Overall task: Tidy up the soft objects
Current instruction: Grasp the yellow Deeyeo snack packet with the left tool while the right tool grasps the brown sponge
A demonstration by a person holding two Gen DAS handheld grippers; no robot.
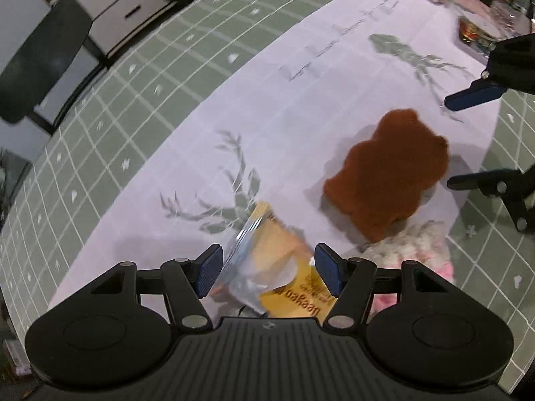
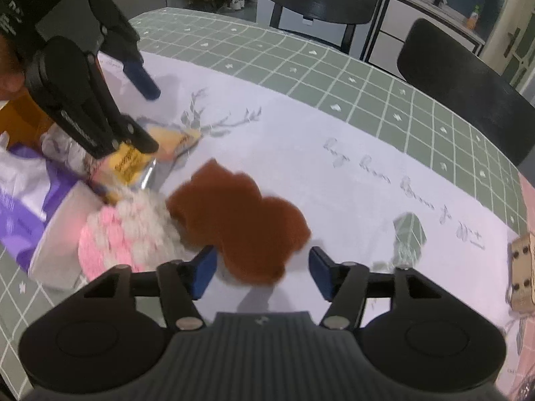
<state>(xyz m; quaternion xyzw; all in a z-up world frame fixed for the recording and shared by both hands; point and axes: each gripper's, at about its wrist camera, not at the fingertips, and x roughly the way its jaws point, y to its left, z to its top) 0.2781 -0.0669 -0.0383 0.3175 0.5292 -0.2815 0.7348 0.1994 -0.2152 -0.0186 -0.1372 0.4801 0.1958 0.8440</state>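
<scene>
Mid-tabletop, left gripper clenched on yellow snack packet, right gripper released around brown plush bear.

Both grippers are black plastic with ribbed bodies, silver rivets, blue-padded jaws.

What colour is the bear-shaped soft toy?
Reddish brown bear-shaped toy, clearest in the left wrist view.

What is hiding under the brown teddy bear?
The brown teddy bear lies on the white cloth; one edge overlaps the pink and white fluffy thing. Anything beneath its middle is covered.
</scene>
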